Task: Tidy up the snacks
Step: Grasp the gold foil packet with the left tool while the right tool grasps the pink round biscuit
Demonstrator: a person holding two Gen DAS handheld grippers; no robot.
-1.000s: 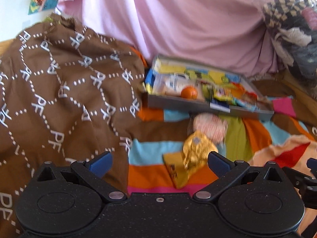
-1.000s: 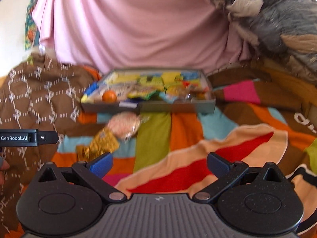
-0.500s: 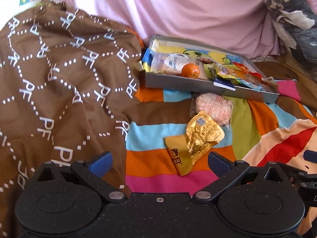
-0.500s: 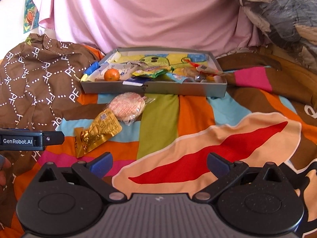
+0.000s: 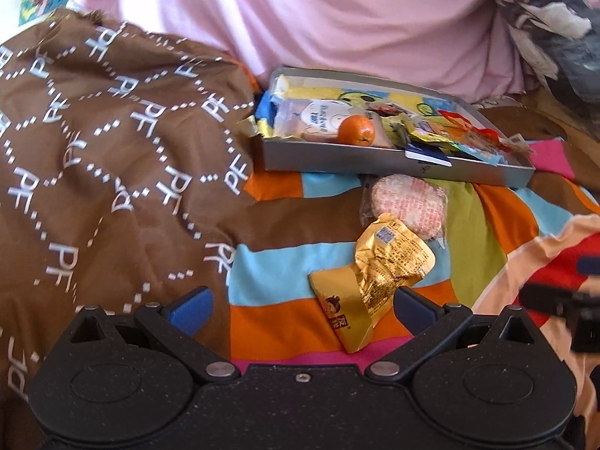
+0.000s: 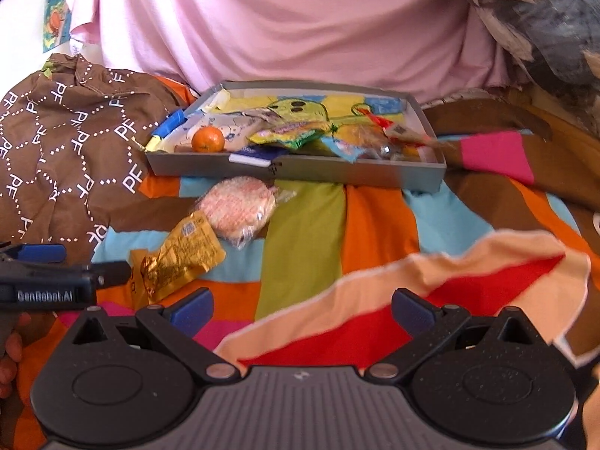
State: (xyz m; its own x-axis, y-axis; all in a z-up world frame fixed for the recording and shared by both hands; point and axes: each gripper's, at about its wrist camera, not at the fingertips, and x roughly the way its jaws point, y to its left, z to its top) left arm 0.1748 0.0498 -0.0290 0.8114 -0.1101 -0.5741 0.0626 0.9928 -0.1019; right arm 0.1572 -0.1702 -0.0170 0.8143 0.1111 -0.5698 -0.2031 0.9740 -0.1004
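While hovering over the striped blanket (image 6: 307, 225), left gripper (image 5: 302, 305) and right gripper (image 6: 302, 305) spread wide, gripping nothing. Gold packet (image 5: 378, 273) just ahead of left fingertips, possibly touching pink wrapped snack (image 5: 407, 202) beside grey tray (image 6: 337, 172) with an orange (image 6: 207, 138).

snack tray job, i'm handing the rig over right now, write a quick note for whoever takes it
Left gripper: open, empty, low over the striped blanket, with the gold packet just ahead of its right finger.
Right gripper: open, empty, over the blanket's red and peach patch, nothing between its fingers.
Grey tray: at the back of the blanket, already holding an orange and several wrapped snacks.
Still outside: the gold packet and, partly under its far end, the pink round snack in clear wrap, just in front of the tray.
Left to do: move both into the tray. Gold packet is probably easiest first, with the left gripper.
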